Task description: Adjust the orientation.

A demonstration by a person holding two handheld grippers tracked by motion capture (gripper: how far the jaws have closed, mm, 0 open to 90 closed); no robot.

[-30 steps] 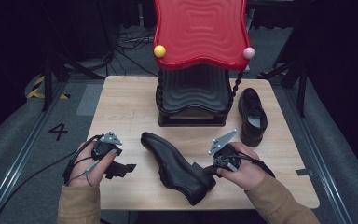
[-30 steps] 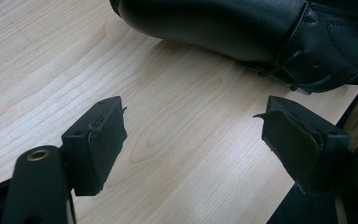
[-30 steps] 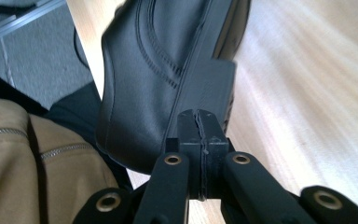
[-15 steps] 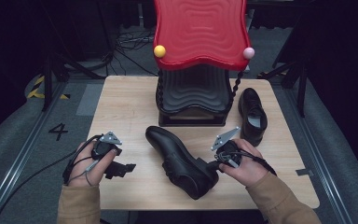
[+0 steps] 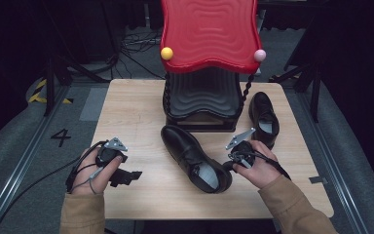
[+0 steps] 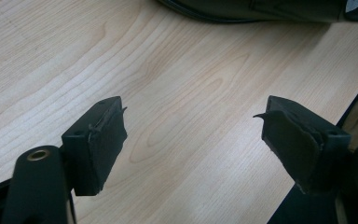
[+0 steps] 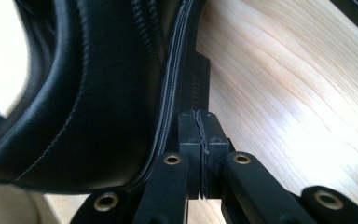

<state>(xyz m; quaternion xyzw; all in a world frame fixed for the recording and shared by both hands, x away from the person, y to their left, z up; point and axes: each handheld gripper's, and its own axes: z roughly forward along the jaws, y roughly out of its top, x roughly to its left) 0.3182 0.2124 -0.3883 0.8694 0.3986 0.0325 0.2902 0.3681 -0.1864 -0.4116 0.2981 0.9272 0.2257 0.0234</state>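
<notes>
A black leather shoe (image 5: 195, 156) lies diagonally on the wooden table (image 5: 136, 112), toe toward the rack, heel near my right hand. My right gripper (image 5: 226, 166) rests against that heel. In the right gripper view its jaws are pressed flat together, and the gripper (image 7: 200, 126) touches the sole edge of the shoe (image 7: 98, 93), with nothing between the jaws. My left gripper (image 5: 131, 175) hovers over bare wood at the front left. It stands wide open (image 6: 191, 135), and the shoe's edge (image 6: 261, 9) is beyond it.
A second black shoe (image 5: 264, 117) lies at the right, beside a black ribbed stand (image 5: 202, 97) under a red wavy top (image 5: 209, 34) with a yellow ball (image 5: 166, 53) and a pink ball (image 5: 259, 55). Cables trail off the table's left side.
The shoe has slid away from me and to the right, its heel moving together with the right gripper. The left gripper has stayed put, open.
</notes>
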